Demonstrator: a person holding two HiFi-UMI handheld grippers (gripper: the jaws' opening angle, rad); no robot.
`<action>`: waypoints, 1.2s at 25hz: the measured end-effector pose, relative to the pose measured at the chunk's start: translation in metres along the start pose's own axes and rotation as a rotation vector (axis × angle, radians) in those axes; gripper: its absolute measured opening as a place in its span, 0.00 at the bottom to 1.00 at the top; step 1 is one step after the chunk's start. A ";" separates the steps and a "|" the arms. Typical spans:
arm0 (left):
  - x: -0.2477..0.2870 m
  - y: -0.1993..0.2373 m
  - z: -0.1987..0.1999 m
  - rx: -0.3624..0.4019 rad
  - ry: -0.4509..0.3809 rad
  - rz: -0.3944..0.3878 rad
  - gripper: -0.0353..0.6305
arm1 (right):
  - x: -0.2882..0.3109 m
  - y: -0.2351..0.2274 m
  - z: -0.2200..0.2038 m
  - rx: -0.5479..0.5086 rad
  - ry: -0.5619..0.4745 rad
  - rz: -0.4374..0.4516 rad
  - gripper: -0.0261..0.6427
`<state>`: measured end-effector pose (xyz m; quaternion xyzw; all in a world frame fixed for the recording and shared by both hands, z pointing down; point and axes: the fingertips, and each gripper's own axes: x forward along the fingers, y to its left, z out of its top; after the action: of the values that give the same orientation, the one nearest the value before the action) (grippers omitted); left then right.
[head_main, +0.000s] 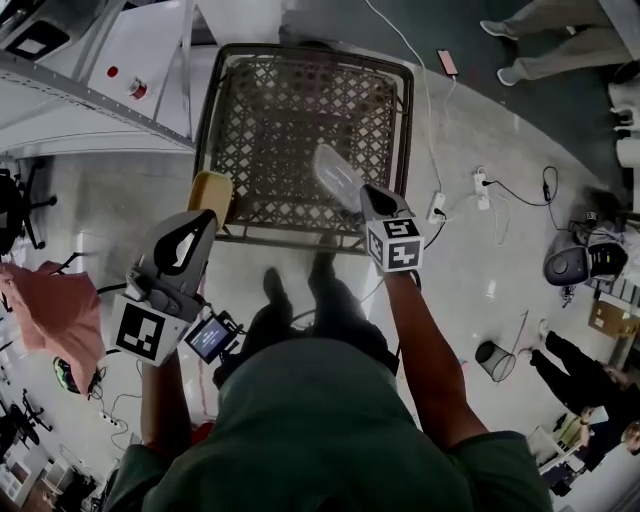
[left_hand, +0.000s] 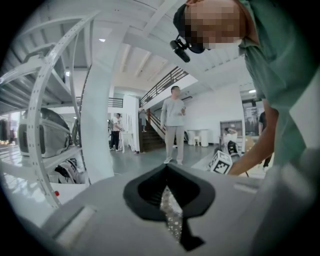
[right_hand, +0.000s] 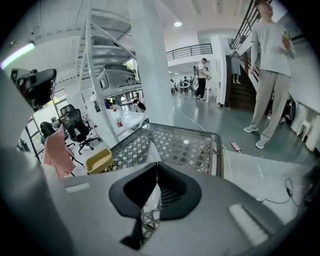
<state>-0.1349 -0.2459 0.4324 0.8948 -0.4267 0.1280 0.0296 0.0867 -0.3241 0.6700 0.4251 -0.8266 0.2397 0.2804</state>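
Observation:
A wire-mesh cart (head_main: 405, 110) stands in front of me, and its lattice floor also fills the middle of the right gripper view (right_hand: 216, 150). My right gripper (head_main: 368, 192) (right_hand: 157, 167) hangs over the cart's near right part, shut on a clear plastic item (head_main: 335, 175) (right_hand: 150, 162) that sticks out over the mesh. My left gripper (head_main: 205, 218) (left_hand: 166, 172) is at the cart's near left corner with its jaws together; only a thin speckled sliver shows between them. A yellow tub (head_main: 211, 192) (right_hand: 98, 160) sits just beyond its tip, apart from it.
Metal shelving (head_main: 90, 90) stands at the left, with a pink cloth (head_main: 55, 310) below it. A phone (head_main: 447, 63), a power strip with cables (head_main: 480, 185) and a black bin (head_main: 495, 358) lie on the floor at the right. A person (right_hand: 270, 75) stands beyond the cart.

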 end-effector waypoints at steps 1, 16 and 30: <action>-0.003 0.000 0.004 0.005 -0.006 0.000 0.06 | -0.006 0.003 0.006 -0.009 -0.014 -0.002 0.05; -0.063 0.001 0.046 0.064 -0.099 0.009 0.06 | -0.120 0.068 0.105 -0.126 -0.256 -0.015 0.05; -0.103 -0.005 0.087 0.119 -0.189 0.015 0.06 | -0.253 0.139 0.193 -0.267 -0.525 -0.008 0.05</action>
<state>-0.1753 -0.1786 0.3221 0.8998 -0.4260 0.0683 -0.0649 0.0417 -0.2301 0.3384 0.4351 -0.8935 0.0096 0.1112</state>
